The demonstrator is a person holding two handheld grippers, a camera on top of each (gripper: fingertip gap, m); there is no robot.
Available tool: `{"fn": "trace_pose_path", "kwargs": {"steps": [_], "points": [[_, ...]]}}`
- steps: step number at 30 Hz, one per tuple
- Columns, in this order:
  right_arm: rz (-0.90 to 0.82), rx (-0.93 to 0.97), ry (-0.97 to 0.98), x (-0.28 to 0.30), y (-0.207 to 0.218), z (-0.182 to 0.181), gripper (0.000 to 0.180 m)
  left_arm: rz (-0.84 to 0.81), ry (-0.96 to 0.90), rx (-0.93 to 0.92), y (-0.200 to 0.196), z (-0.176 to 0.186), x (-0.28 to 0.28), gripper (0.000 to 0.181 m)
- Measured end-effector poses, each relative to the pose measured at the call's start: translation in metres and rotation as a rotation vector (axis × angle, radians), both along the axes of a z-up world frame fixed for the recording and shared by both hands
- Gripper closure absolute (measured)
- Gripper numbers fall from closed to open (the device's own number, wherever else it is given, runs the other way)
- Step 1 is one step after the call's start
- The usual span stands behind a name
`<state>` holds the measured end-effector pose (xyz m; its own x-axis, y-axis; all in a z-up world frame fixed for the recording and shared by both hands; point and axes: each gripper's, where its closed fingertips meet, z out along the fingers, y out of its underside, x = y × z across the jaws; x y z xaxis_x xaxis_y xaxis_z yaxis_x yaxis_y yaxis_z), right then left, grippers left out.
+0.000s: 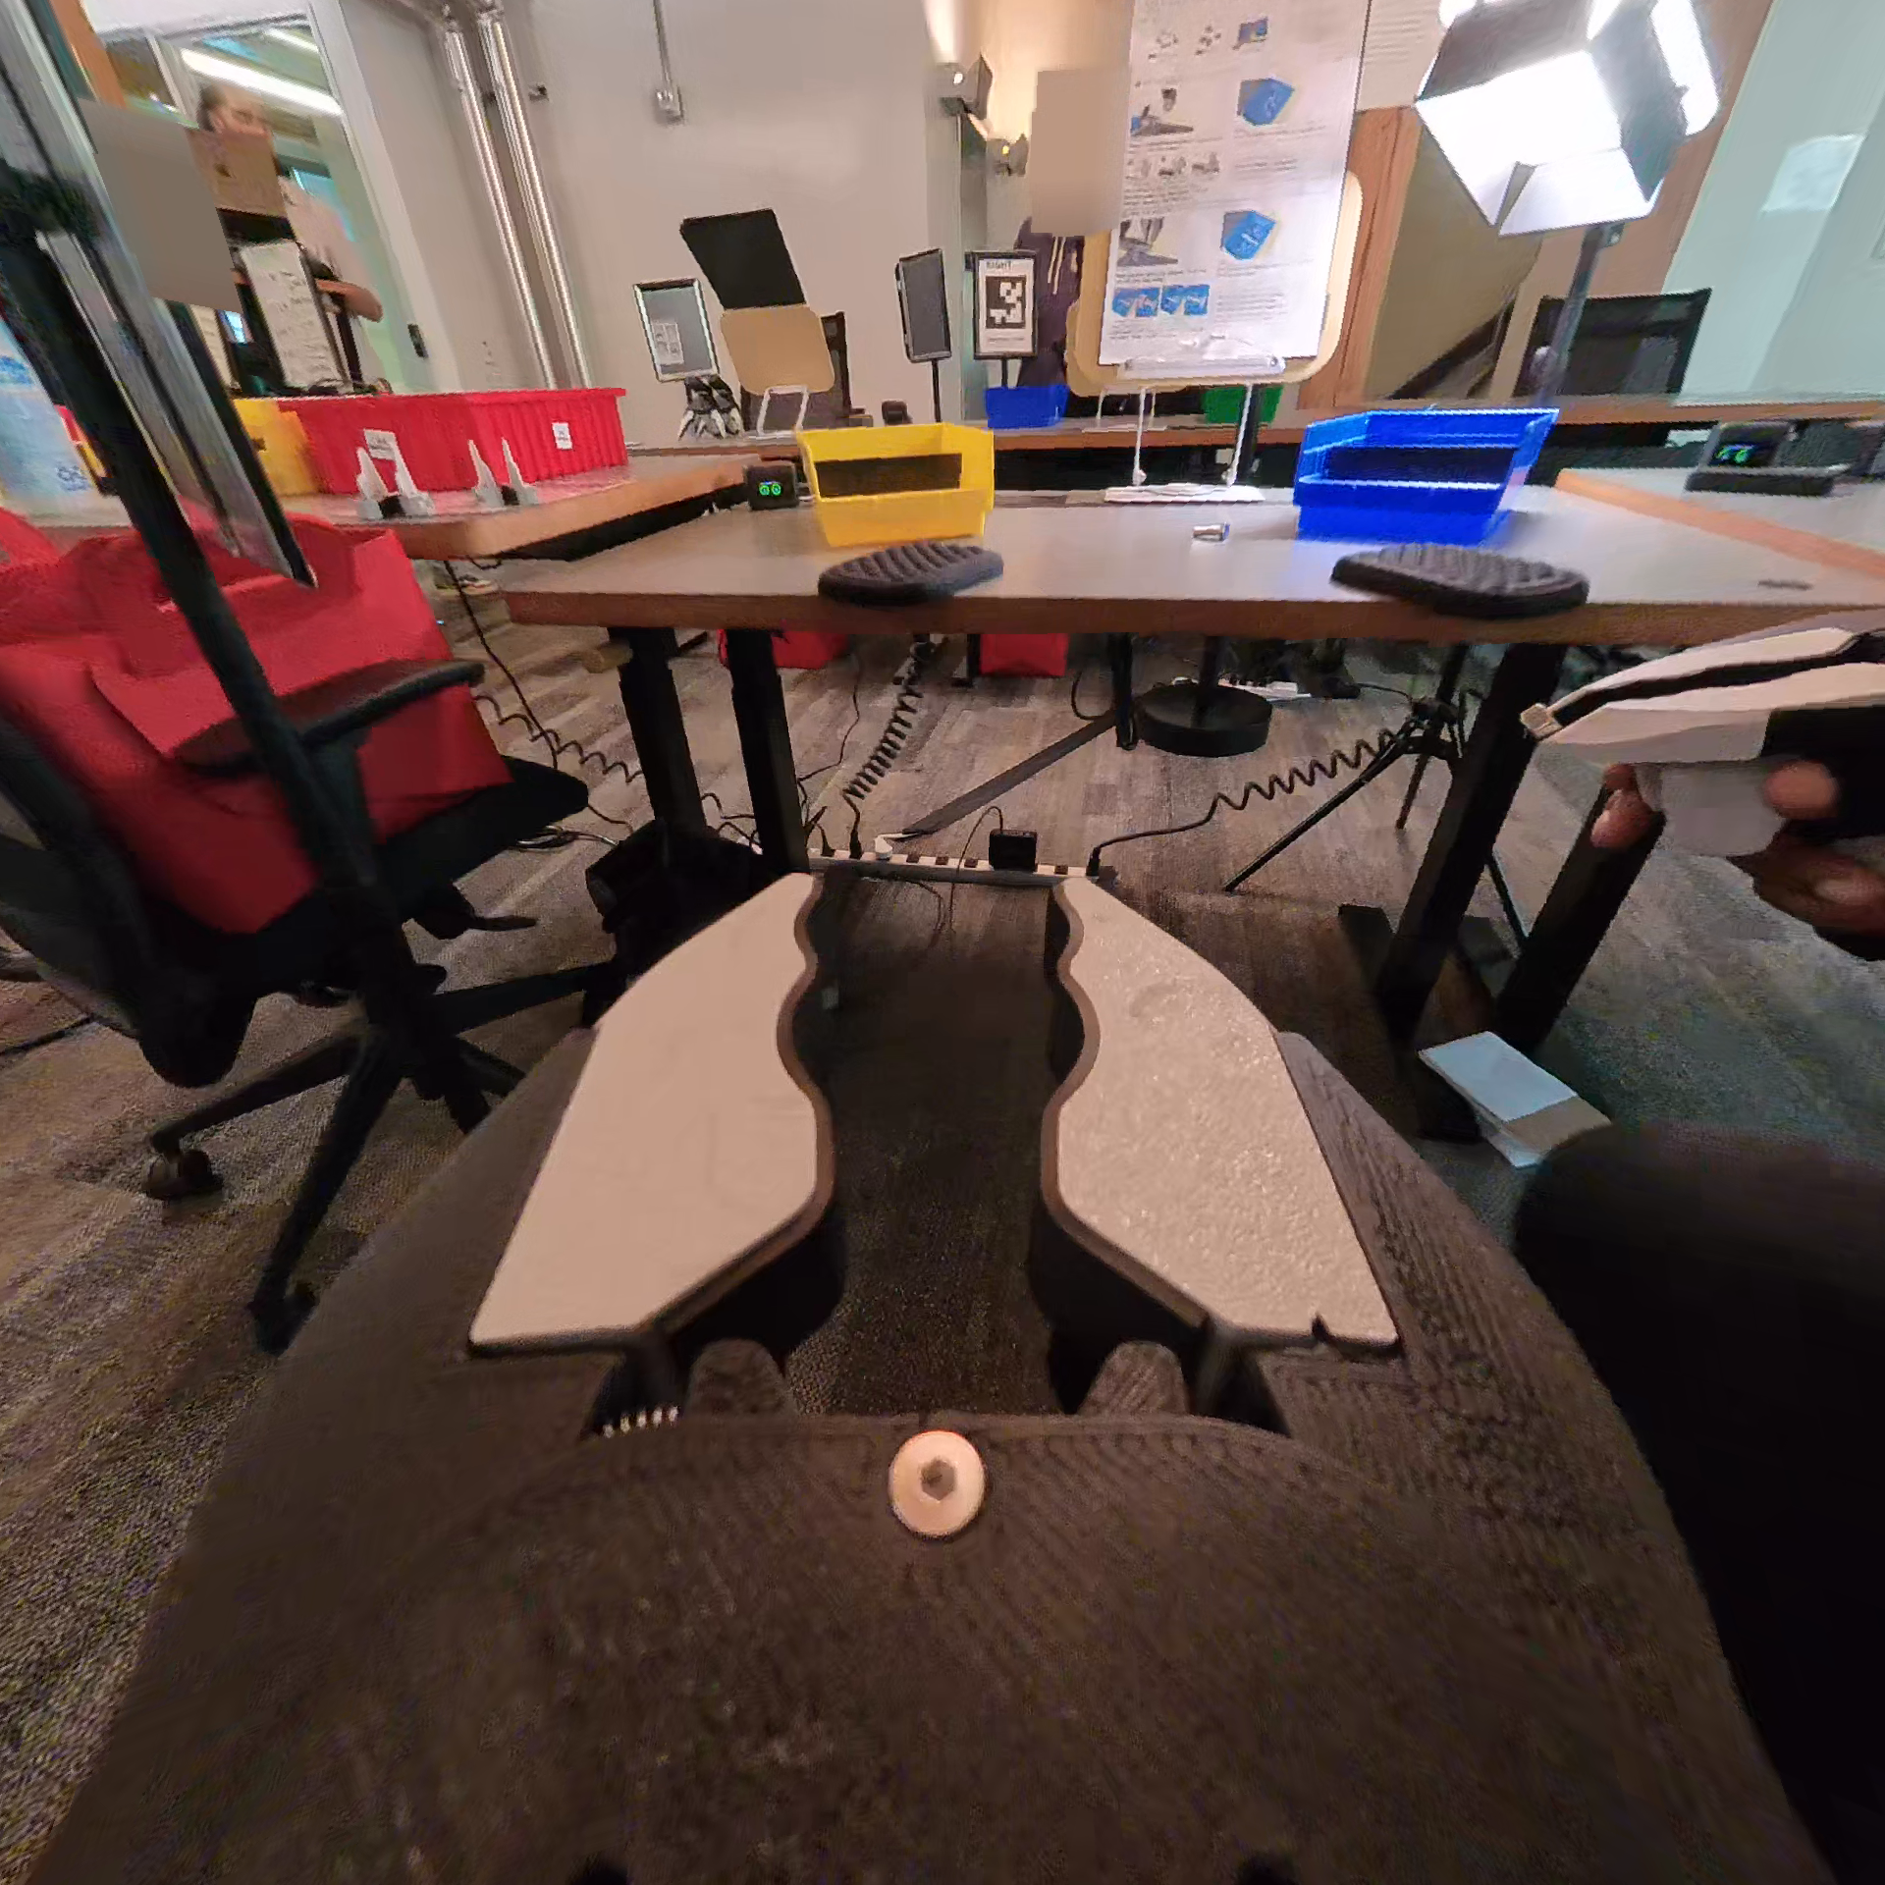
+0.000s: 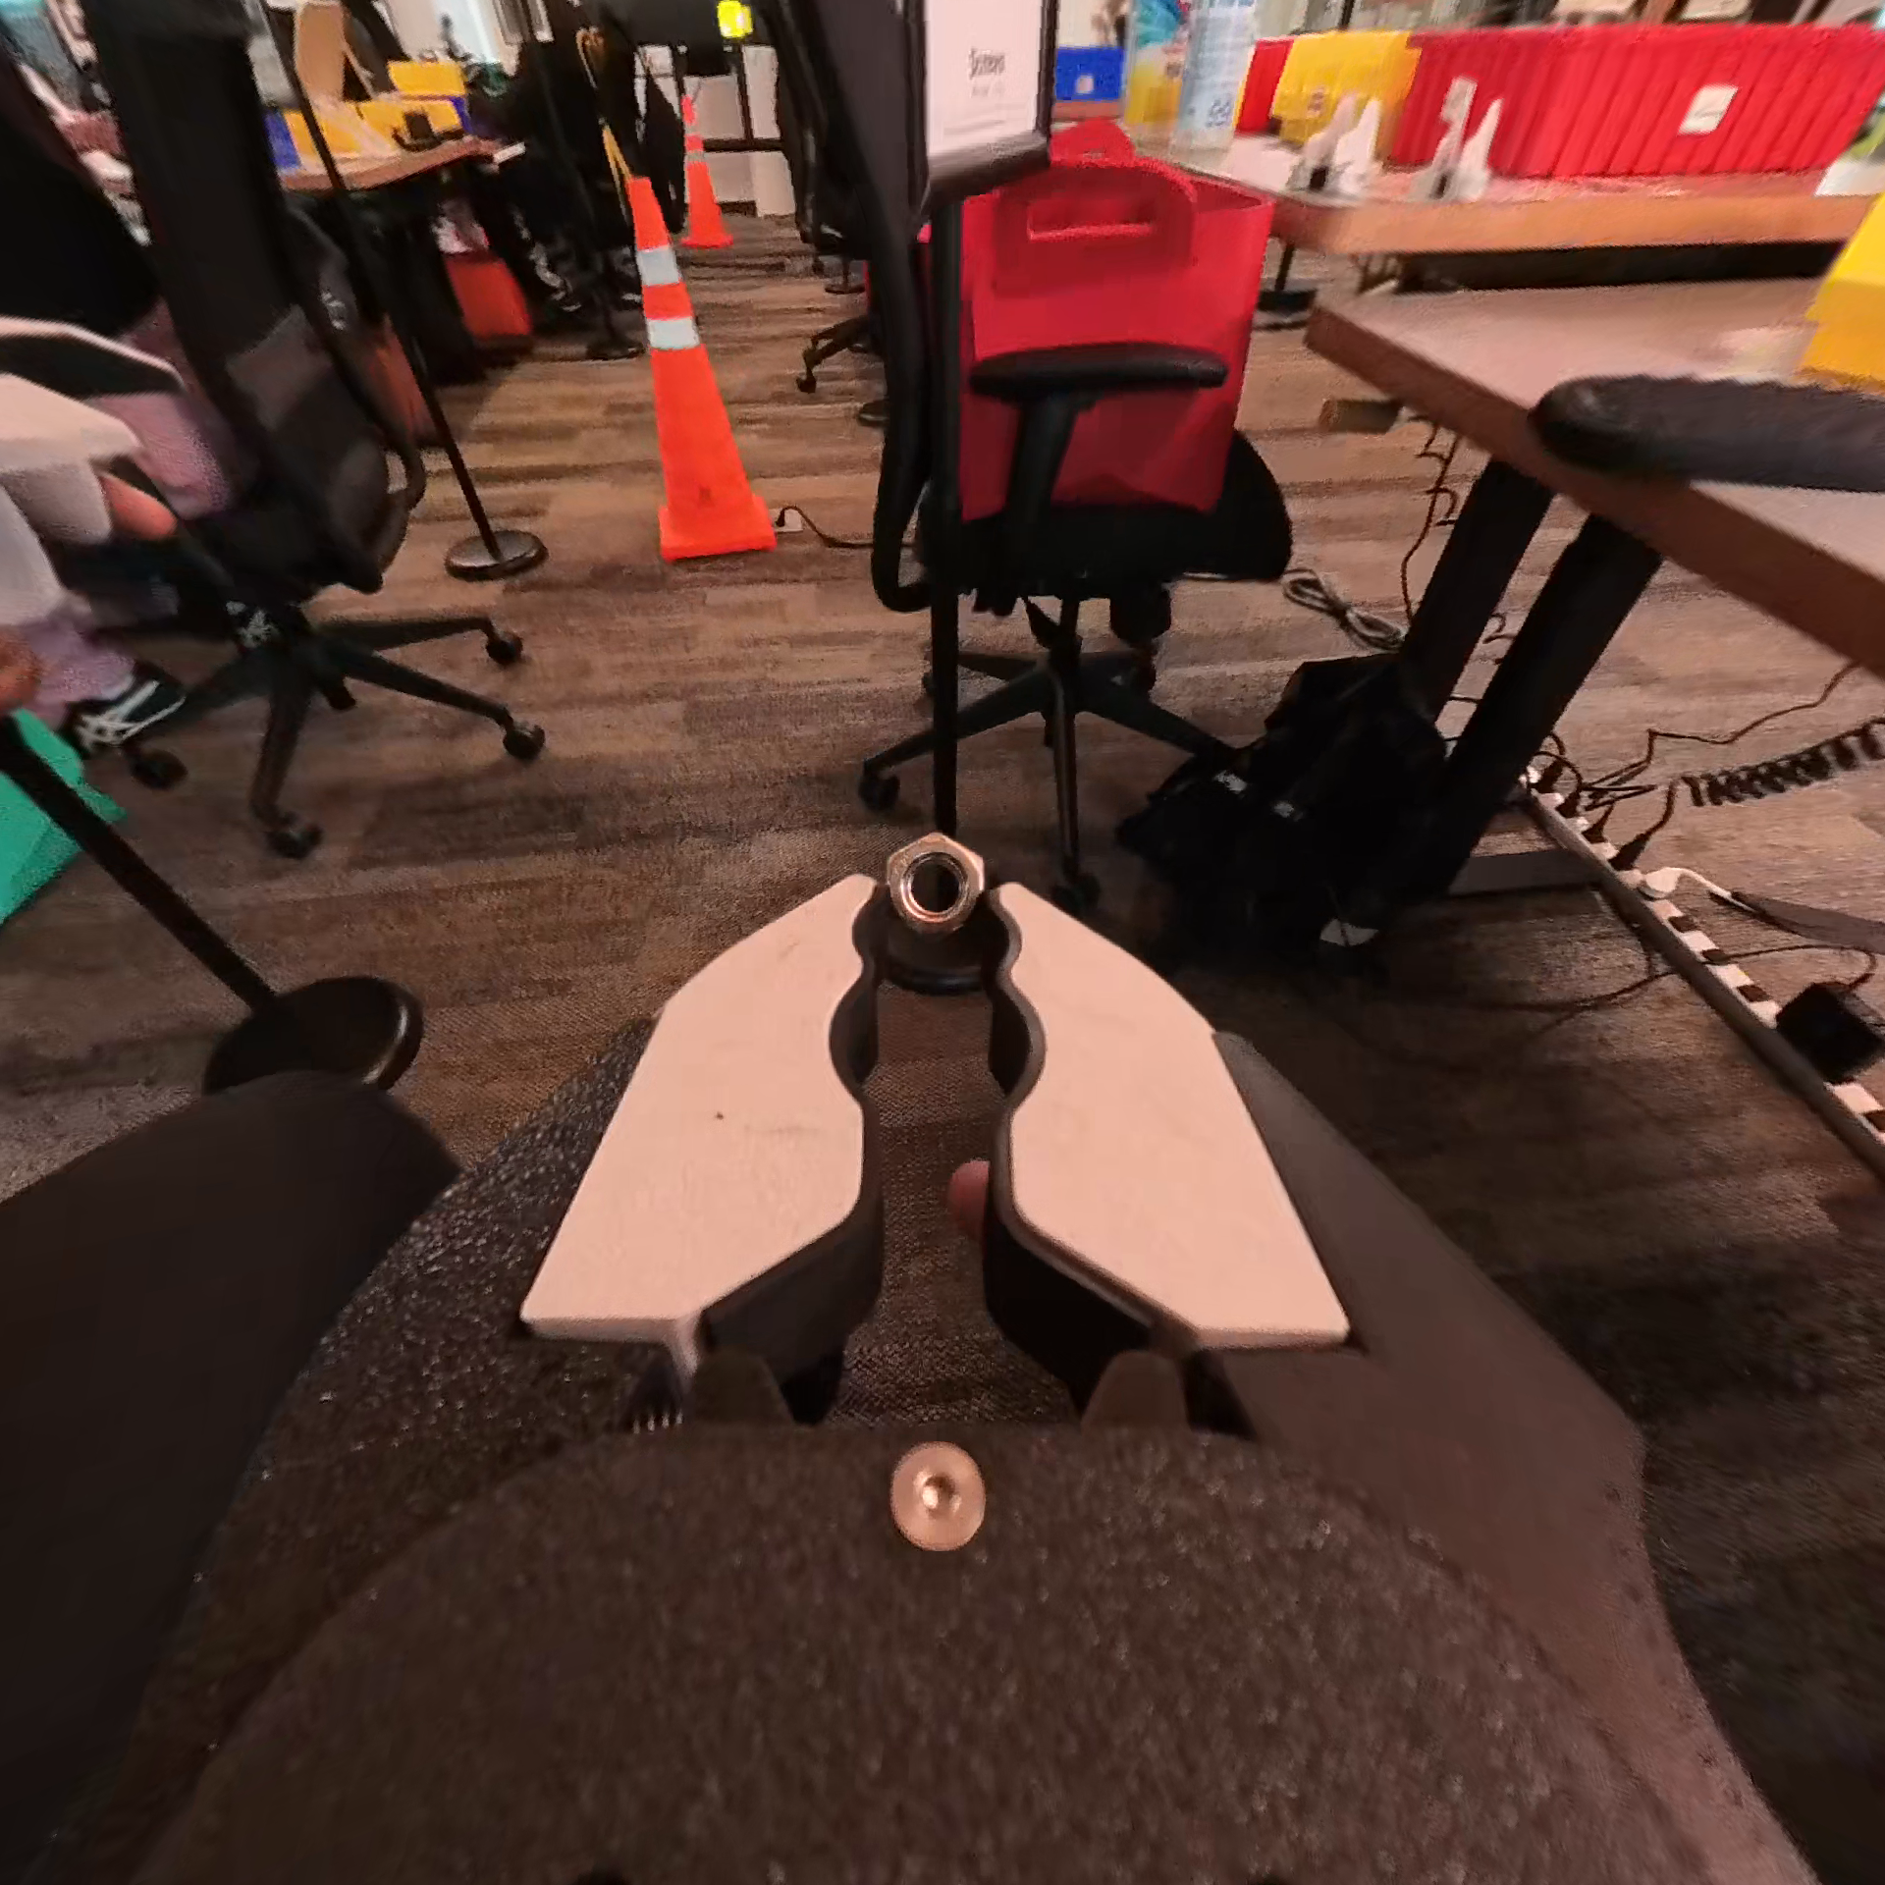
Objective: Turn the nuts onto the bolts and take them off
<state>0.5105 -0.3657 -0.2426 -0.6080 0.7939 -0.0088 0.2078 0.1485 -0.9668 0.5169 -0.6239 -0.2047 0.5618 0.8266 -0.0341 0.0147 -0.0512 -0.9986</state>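
Observation:
My right gripper (image 2: 933, 903) is shut on a silver hex nut (image 2: 933, 883), pinched between its fingertips with the hole facing the camera. It is held below table height, over the carpet. In the left wrist view it shows at the right edge (image 1: 1561, 719), held by a hand, with the nut at its tip. My left gripper (image 1: 936, 898) is open and empty, low in front of the table (image 1: 1122, 597). A small metal piece, perhaps a bolt (image 1: 1211, 530), lies on the table between a yellow bin (image 1: 898, 479) and a blue bin (image 1: 1418, 469).
Two black pads (image 1: 913, 569) (image 1: 1459, 579) lie at the table's front edge. An office chair with a red bag (image 2: 1081, 428), an orange cone (image 2: 694, 408) and a stand pole (image 2: 947, 612) are on the carpet. A power strip (image 1: 959, 865) and cables lie under the table. The tips of one gripper are about 25 centimetres away from the tips of the other.

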Motion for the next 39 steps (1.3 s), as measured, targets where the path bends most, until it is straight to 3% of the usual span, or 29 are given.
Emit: {"fn": "trace_pose_path", "kwargs": {"steps": [6, 11, 18, 23, 27, 32, 39], "points": [[-0.091, -0.046, -0.033, 0.031, 0.054, 0.032, 0.163, -0.064, -0.025, 0.075, 0.043, 0.074, 0.001, 0.139], [-0.238, -0.026, -0.044, 0.053, 0.111, 0.012, 0.162, -0.169, 0.007, 0.071, 0.109, 0.076, -0.02, 0.139], [-0.45, -0.011, -0.119, 0.033, 0.176, -0.029, 0.162, -0.351, -0.032, 0.053, 0.194, 0.015, -0.105, 0.137], [-0.602, 0.035, -0.122, -0.013, 0.215, -0.052, 0.163, -0.467, -0.034, 0.022, 0.235, -0.064, -0.182, 0.139], [-0.723, 0.023, -0.074, -0.064, 0.236, -0.056, 0.162, -0.513, 0.01, 0.064, 0.261, -0.097, -0.26, 0.142], [-0.759, 0.014, -0.002, -0.118, 0.239, -0.024, 0.162, -0.508, 0.067, 0.161, 0.275, -0.051, -0.329, 0.143], [-0.783, -0.042, 0.083, -0.12, 0.243, 0.05, 0.162, -0.581, -0.003, 0.07, 0.259, 0.036, -0.346, 0.145]]}}
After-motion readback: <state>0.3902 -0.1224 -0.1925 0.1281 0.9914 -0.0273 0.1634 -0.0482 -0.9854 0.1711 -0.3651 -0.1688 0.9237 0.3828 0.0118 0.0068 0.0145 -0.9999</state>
